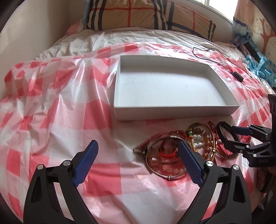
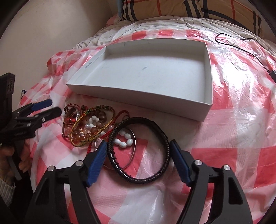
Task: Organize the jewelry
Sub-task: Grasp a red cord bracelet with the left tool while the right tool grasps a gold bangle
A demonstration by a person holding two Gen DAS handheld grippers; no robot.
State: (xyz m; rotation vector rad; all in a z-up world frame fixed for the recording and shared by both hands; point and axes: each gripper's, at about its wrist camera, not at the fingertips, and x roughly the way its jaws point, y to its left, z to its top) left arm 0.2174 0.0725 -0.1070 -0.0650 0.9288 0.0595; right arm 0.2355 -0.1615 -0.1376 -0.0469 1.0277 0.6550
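Right wrist: black braided bracelet point(image 2: 138, 148) lies flat (between spread fingers point(image 2: 96, 163)).

One white box point(image 2: 206, 72). Two grippers, the left point(image 1: 138, 151) and the right point(image 2: 138, 151), each with two blue pads, so four pads between them.

One heap of jewelry point(image 2: 89, 124), too tangled for a full count. What separates out: one black braided bracelet point(image 2: 160, 134), one thin silver bangle point(image 2: 135, 146), one white bead strand point(image 2: 124, 142) with about six oval beads showing, one wide silver bangle point(image 1: 155, 165) in the left view, and at least one amber bead strand point(image 2: 81, 136) (the red and gold cords cannot be told apart well enough to number).

One checked plastic sheet point(image 2: 241, 112). One plaid pillow point(image 1: 146, 13). One black cable point(image 1: 212, 60).
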